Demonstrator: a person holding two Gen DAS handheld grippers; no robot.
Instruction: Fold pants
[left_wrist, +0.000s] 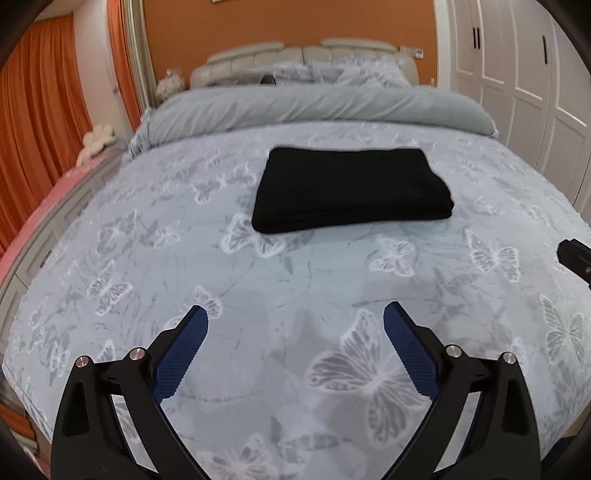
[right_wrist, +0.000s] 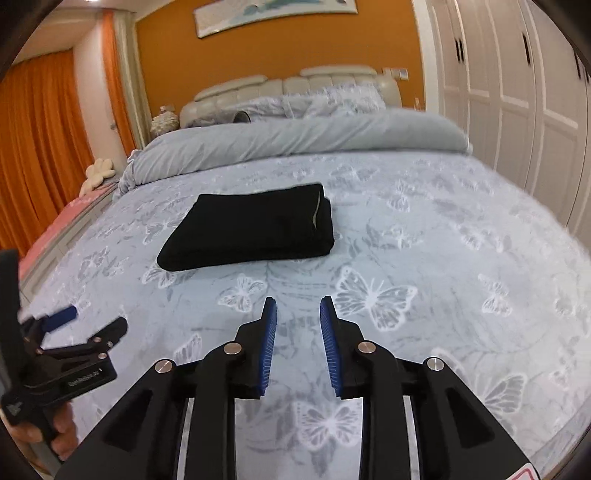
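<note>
We are holding both tools low over the near end of a bed, and neither is grasping anything. Closest to us, the left gripper (left_wrist: 295, 314) is spreading its fingers wide, their blue pads (left_wrist: 181, 354) ridged and rubbery against glossy black plastic arms. The right gripper (right_wrist: 298, 306) is keeping a narrower gap between its own blue ribbed pads, also empty. Both are hanging clear of the fabric, which we are reading as a resting pose, because nothing seems left to pinch.

Beneath them, the bedspread (left_wrist: 332, 277) is stretching away, pale blue-grey, soft-looking, printed with white and grey butterflies.

Further on, near the middle of the bed and well apart from both tools, the pants (left_wrist: 351, 188) are lying as a neat black rectangle of several stacked layers, edges squared, matte and thick. We are judging the folding as finished or nearly so.

Beyond that, a rolled grey duvet (left_wrist: 314, 107) is lying across the bed's width, then a padded cream headboard (left_wrist: 295, 55) against an orange wall.
</note>
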